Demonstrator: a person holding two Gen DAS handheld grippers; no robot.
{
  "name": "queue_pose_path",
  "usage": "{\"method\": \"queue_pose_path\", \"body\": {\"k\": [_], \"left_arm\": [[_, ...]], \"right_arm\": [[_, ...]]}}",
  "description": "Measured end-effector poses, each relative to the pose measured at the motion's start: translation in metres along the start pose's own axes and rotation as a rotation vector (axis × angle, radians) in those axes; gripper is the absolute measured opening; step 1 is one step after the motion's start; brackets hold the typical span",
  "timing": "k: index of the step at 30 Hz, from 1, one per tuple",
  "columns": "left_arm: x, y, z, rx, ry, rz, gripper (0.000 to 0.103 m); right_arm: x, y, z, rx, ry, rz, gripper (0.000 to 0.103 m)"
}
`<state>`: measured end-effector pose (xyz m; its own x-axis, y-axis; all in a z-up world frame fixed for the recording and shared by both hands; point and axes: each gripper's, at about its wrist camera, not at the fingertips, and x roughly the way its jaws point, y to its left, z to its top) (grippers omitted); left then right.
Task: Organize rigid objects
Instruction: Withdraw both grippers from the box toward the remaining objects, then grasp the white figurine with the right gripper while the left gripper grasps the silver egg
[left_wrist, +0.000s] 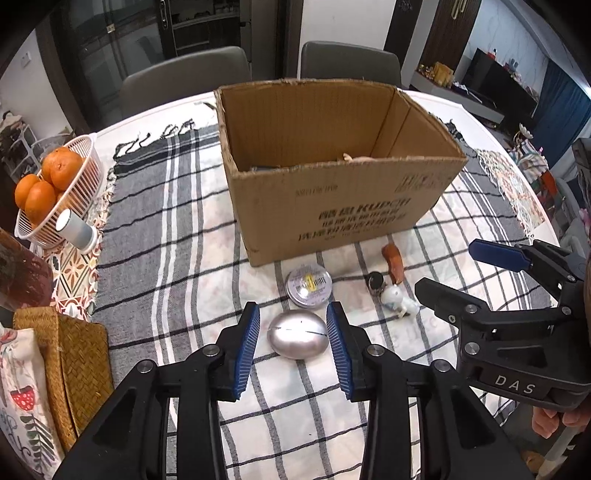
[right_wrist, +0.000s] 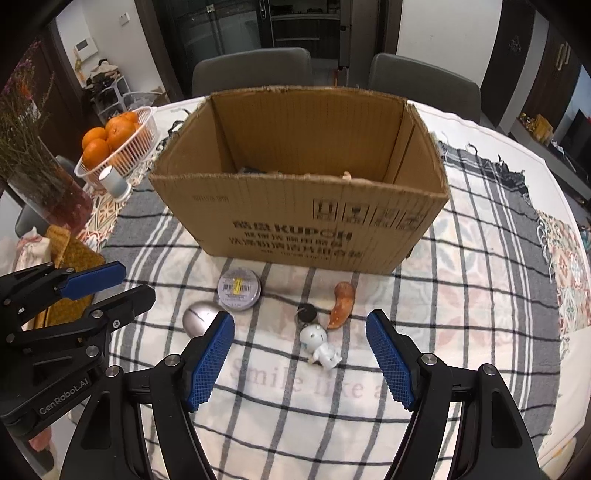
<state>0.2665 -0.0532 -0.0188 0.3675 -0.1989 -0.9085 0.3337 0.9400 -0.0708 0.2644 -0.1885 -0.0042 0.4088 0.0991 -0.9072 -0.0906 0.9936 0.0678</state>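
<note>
One cardboard box — one tin, one metal egg, one figurine, three oranges.

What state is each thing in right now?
Cardboard box: open on top, upright, something already inside.
Metal egg: on the cloth, between the left hand-held gripper jaws, not gripped.
Round tin: closed, lying flat.
Keychain figure: lying on its side.
Orange wooden piece: lying flat.
Right hand-held gripper: open, empty.
Basket: holding oranges.
</note>
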Motion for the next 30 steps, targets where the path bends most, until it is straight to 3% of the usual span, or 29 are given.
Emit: {"method": "queue_pose_path", "body": {"k": [5, 20, 30], "left_arm": [[0.013, -0.003, -0.006, 0.022, 0.035, -0.009, 0.045], [0.053, -0.008, -0.016, 0.04, 0.145, -0.039, 0.048], [0.074, -0.013, -0.017, 0.038, 0.184, -0.066, 0.051]], "right_arm": [[0.012, -0.004, -0.005, 0.011, 0.032, 0.009, 0.075], [0.053, -0.015, -0.022, 0.029, 0.129, 0.021, 0.074], [0.079, -0.025, -0.026, 0.055, 0.169, 0.077, 0.072]]}}
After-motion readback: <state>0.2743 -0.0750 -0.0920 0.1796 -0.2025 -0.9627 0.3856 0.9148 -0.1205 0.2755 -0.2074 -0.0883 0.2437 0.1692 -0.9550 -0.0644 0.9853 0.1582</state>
